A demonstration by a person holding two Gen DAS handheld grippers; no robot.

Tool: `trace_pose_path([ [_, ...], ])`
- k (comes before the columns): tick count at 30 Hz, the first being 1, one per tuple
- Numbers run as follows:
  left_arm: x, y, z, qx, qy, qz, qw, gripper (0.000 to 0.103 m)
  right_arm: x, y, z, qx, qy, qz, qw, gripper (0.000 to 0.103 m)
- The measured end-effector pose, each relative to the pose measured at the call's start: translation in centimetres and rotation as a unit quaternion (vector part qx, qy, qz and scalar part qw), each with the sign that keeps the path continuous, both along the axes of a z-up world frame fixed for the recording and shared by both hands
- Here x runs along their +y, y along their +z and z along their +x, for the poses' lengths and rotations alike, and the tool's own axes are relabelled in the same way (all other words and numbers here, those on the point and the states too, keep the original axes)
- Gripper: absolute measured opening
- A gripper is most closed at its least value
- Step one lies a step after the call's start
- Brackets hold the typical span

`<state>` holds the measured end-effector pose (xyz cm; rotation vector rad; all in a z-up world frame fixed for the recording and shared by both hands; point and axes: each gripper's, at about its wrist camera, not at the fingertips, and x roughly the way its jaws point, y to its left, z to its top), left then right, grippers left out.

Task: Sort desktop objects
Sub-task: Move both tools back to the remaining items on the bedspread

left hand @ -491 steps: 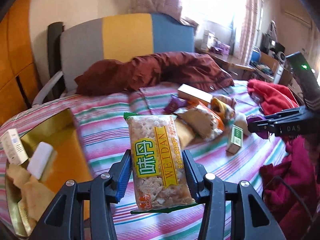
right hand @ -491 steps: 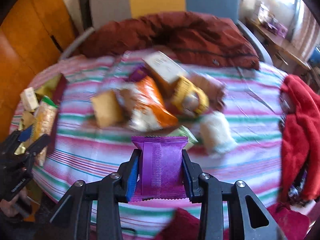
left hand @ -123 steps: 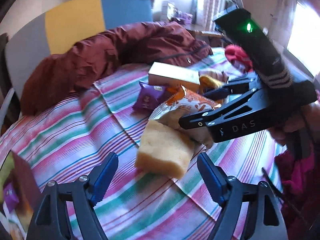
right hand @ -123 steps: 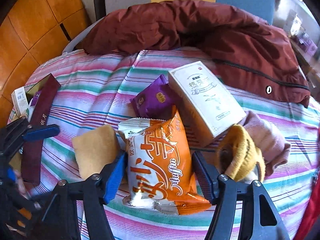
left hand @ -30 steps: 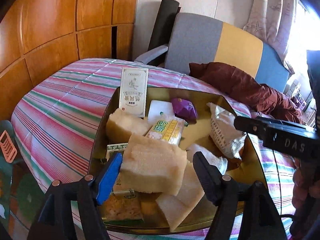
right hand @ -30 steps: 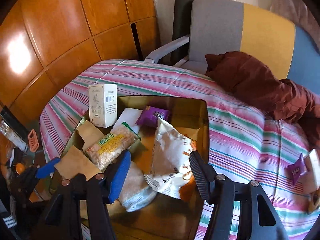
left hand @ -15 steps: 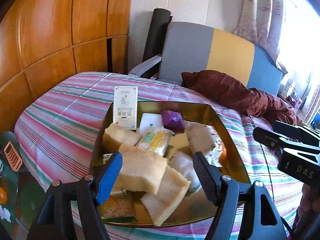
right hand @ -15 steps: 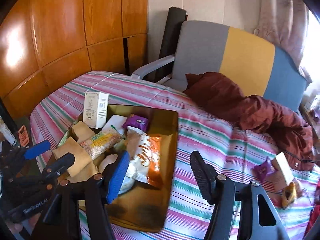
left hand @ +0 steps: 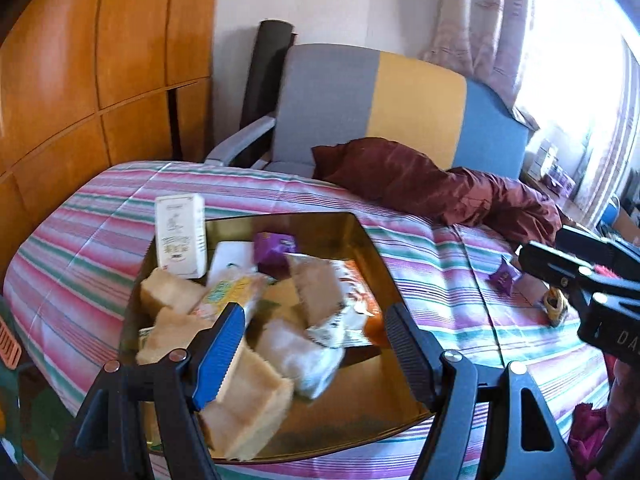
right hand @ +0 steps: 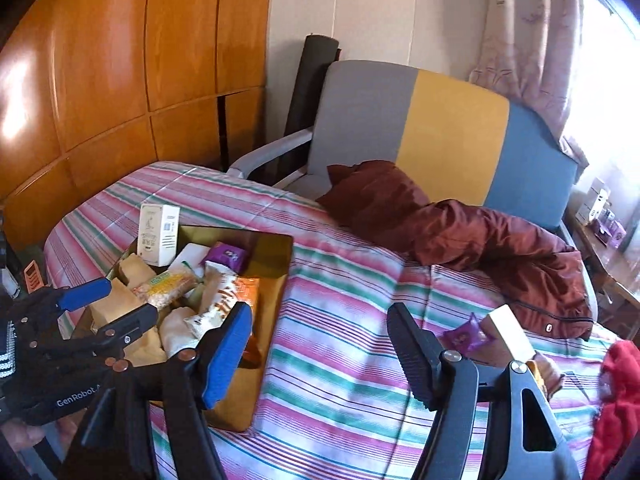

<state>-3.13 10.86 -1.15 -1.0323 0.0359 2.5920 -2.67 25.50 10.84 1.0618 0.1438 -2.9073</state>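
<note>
A gold tray on the striped table holds several items: sponge cakes, an orange snack bag, a purple packet, a grain bar and an upright white box. My left gripper is open and empty above the tray's near side; it also shows in the right wrist view. My right gripper is open and empty over the cloth right of the tray. A purple packet and a white box lie at the right.
A maroon jacket lies across the table's far side before a grey, yellow and blue chair. Red cloth sits at the right edge. A yellow knitted item lies near the right gripper's body. Wooden panels stand at left.
Both grippers have drawn back and swung right from the tray, open and empty throughout. The sponge cake and the orange bag now lie in the tray.
</note>
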Motion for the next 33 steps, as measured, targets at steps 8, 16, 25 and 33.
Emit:
trace_pose_path([
  [8, 2.9, 0.0, 0.3, 0.000, -0.029, -0.004, 0.9996, 0.074, 2.8, 0.5, 0.6, 0.006, -0.020, 0.006, 1.000, 0.071],
  [16, 5.9, 0.1, 0.3, 0.000, -0.057, -0.014, 0.9983, 0.074, 5.3, 0.4, 0.9, 0.001, -0.037, 0.015, 0.999, 0.073],
  [25, 9.0, -0.2, -0.1, -0.005, -0.084, -0.016, 0.9963, 0.074, 8.0, -0.1, 0.4, -0.012, -0.054, 0.023, 0.998, 0.074],
  [33, 11.5, -0.6, -0.5, -0.009, -0.107, -0.021, 0.9940, 0.074, 10.3, -0.6, -0.1, -0.024, -0.070, 0.032, 0.997, 0.074],
])
